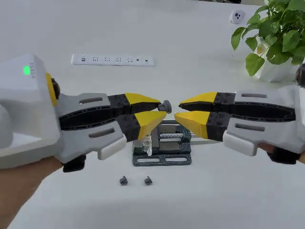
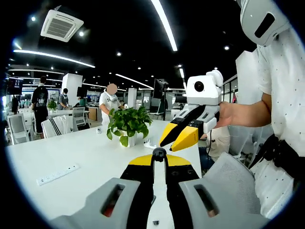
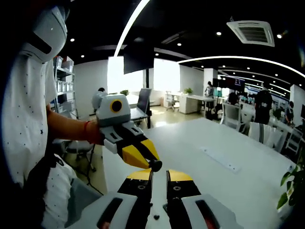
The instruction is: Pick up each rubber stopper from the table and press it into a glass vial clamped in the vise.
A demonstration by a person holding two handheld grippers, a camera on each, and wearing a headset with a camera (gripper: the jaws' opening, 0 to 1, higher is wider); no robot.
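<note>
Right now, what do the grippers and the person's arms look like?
The left gripper and right gripper match: pointed yellow jaws, black ribbed mid-sections, light grey slotted shells. A green light glows on the left one's white rear. The person wears a white shirt with small dark dots and a red wristband.

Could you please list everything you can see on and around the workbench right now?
Vise: one, dark metal, mid-table.
Glass vial: one that I can make out, clear, in the vise's left part.
Loose stoppers: two, dark grey, on the table in front of the vise.
Held stopper: one, dark grey, in the left gripper.
Power strip: one, white, far side.
Potted plant: one, green, white pot, far right.
Small round object: one, white, far edge, unidentifiable.
Table: one, white.
Left gripper: grey, black, yellow tips, above the vise.
Right gripper: same colours, slightly open, facing the left one.
</note>
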